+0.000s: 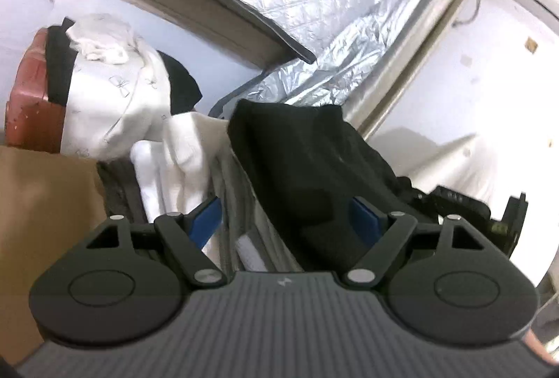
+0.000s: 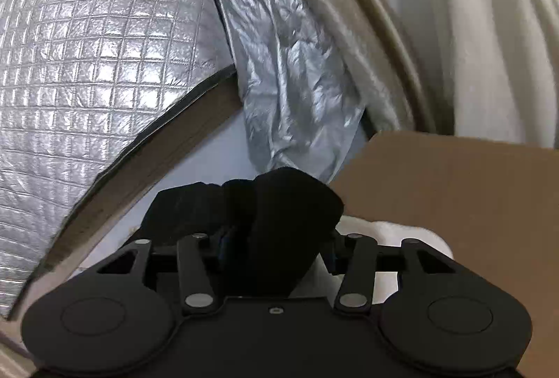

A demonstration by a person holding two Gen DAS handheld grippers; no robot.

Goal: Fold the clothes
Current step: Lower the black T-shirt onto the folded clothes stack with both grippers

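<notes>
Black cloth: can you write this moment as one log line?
step: folding | right claw: shut on black cloth | left claw: open, beside it

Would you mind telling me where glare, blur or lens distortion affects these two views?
Left wrist view: fisheye bends the brown window frame; the white clothes pile is overexposed and softly blurred. Right wrist view: the quilted silver foil sheet glares in patches; the black garment shows almost no detail.
</notes>
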